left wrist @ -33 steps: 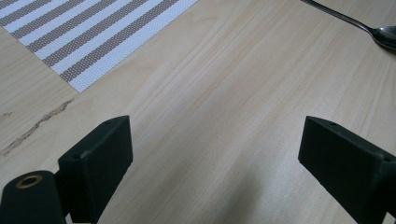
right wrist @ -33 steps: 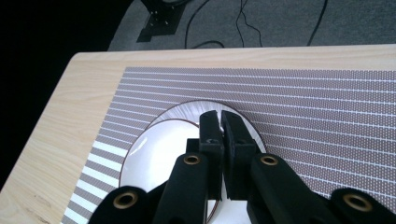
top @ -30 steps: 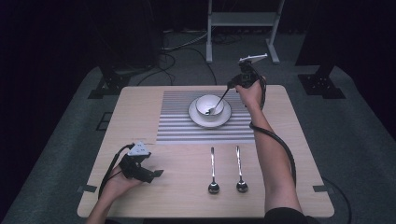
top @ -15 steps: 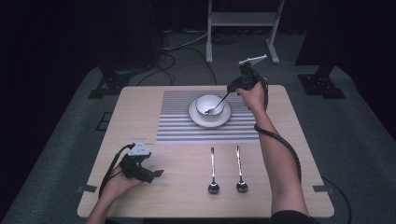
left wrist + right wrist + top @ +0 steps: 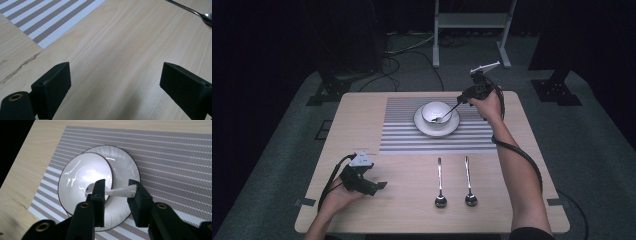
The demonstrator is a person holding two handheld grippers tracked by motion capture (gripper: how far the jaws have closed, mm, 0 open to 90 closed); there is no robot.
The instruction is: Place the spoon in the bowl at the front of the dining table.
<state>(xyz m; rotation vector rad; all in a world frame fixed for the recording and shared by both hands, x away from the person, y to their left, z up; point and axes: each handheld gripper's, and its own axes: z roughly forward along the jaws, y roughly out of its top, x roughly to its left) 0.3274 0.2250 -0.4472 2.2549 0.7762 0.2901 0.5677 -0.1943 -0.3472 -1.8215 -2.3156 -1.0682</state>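
Observation:
A white bowl point(image 5: 432, 110) sits on a white saucer point(image 5: 452, 126) on the striped placemat point(image 5: 402, 135) at the back of the wooden table. A spoon point(image 5: 448, 113) leans in the bowl point(image 5: 75, 177), its handle point(image 5: 120, 191) slanting up between the jaws of my right gripper point(image 5: 463, 99). Those jaws point(image 5: 117, 187) stand a little apart, and the handle's end lies by the right one. My left gripper point(image 5: 379, 186) rests open near the front left; nothing but bare wood lies between its jaws point(image 5: 115, 82).
Two more spoons point(image 5: 439, 185) point(image 5: 468, 182) lie side by side on the bare wood in front of the placemat point(image 5: 37, 22), bowls toward me. One of them point(image 5: 200, 15) shows ahead of the left gripper. The saucer point(image 5: 125, 165) rests on the placemat point(image 5: 175, 157).
The spoon's handle has sunk slightly lower over the bowl while my right gripper shifted a little. The left gripper has not moved.

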